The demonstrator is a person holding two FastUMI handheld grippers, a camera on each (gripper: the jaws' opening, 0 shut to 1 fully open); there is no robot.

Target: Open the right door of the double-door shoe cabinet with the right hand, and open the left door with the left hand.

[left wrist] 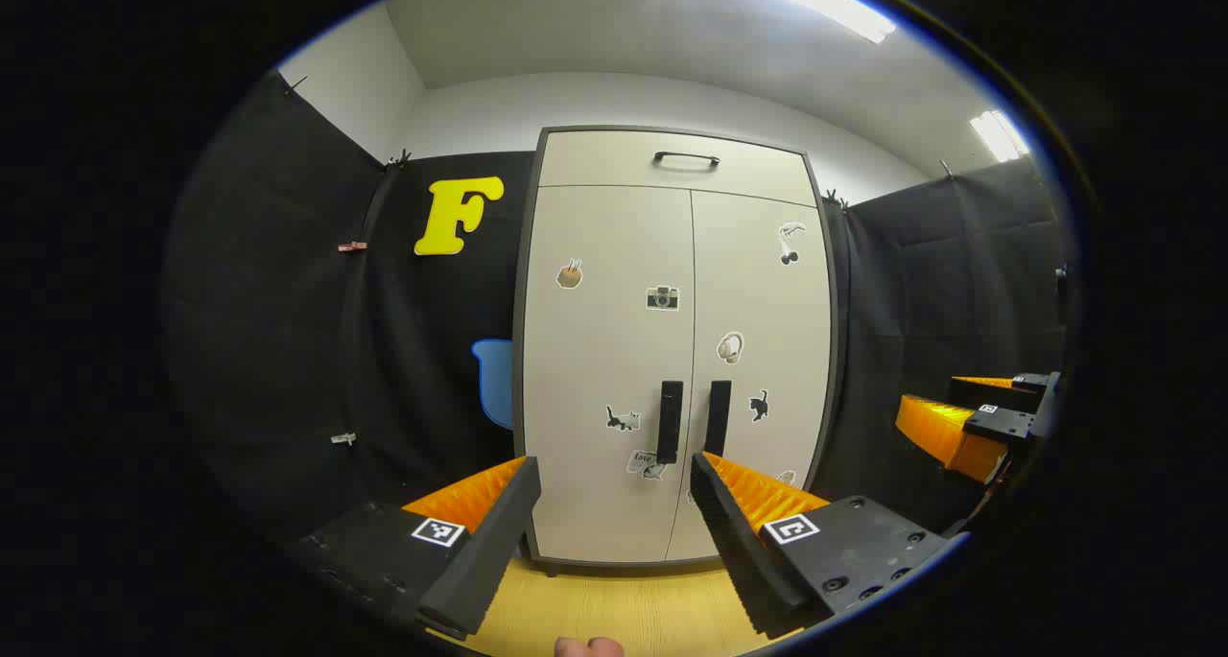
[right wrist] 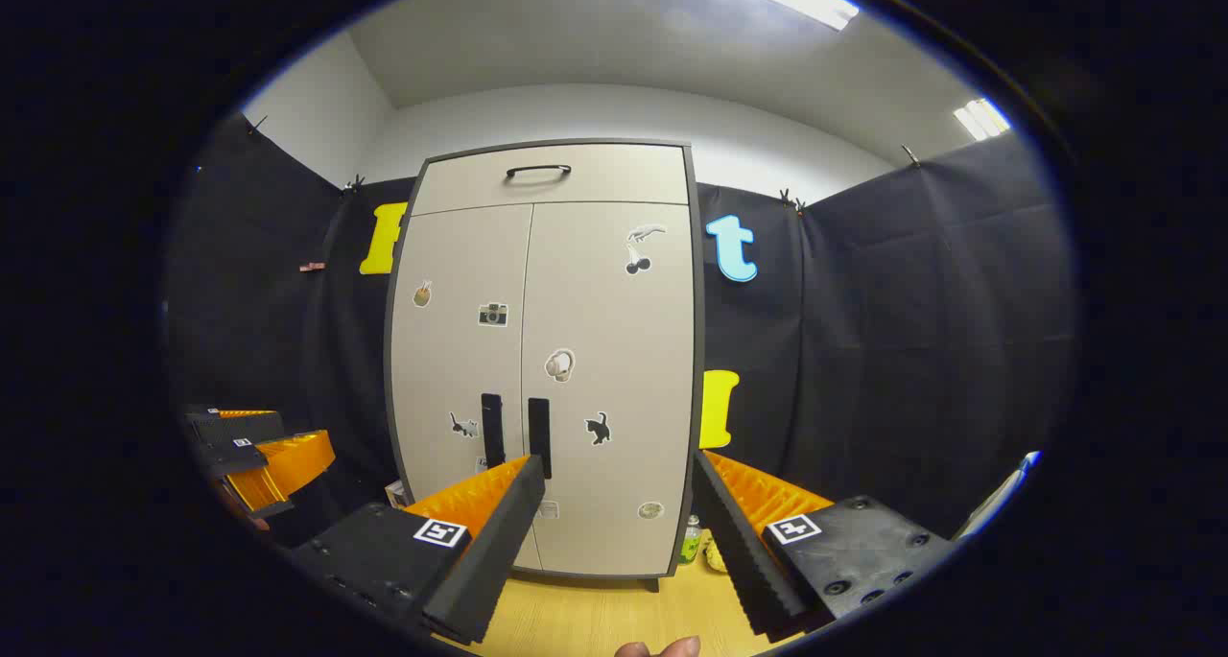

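Note:
The pale double-door shoe cabinet stands ahead with both doors closed and stickers on them. Two dark vertical handles sit side by side at the centre seam: the left door handle and the right door handle. My left gripper is open, some way in front of the cabinet, roughly facing the handles. My right gripper is open too, short of the right door. The right gripper also appears at the edge of the left gripper view, and the left gripper at the edge of the right gripper view.
A drawer with a dark handle tops the cabinet. The floor is light wood. Small items, among them a green bottle, lie on the floor at the cabinet's right foot. A blue object sits behind its left side.

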